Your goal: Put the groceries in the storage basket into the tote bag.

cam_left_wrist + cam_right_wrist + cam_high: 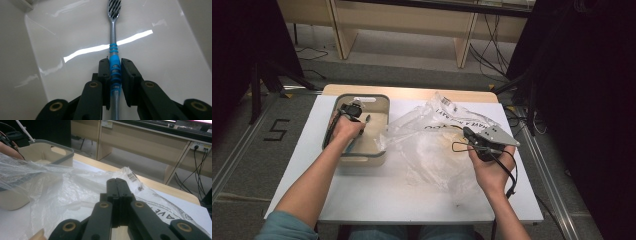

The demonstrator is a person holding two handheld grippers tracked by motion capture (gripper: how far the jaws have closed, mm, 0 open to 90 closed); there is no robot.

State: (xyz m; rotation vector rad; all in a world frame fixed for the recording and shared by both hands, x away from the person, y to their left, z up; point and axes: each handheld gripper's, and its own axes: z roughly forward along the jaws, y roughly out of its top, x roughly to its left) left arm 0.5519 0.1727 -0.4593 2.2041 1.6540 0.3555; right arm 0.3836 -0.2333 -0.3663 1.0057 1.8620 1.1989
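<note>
Toothbrush: a silver-grey plastic toothbrush (114,50) with blue ribbed grip rings and dark bristles lies lengthwise on the glossy pale floor of the bin, its head pointing away from the left gripper's camera; in the high view its handle end (367,119) shows just beyond the left hand.
Left gripper: the black two-jaw left gripper (115,72) reaches down into the bin; its jaws are drawn in close on either side of the blue grip section and both pads meet the handle, so it has hold of the toothbrush. In the high view it sits under the person's left hand (346,127).
Bin: a beige rectangular plastic bin (379,102) with a grey rim and a cut-out handle stands on the left part of the table, touching the edge of the bag.
Bag: a crumpled clear plastic bag (432,145) with black printed lettering and a small barcode label lies spread across the middle of the table, between the bin and the right hand.
Right gripper: the black right gripper (117,186), with a grey three-cornered plate on top, is held over the right side of the bag; its jaws are pressed fully together and nothing can be seen between them.
Table: a white-topped table (362,200) with a light wooden far edge carries everything.
</note>
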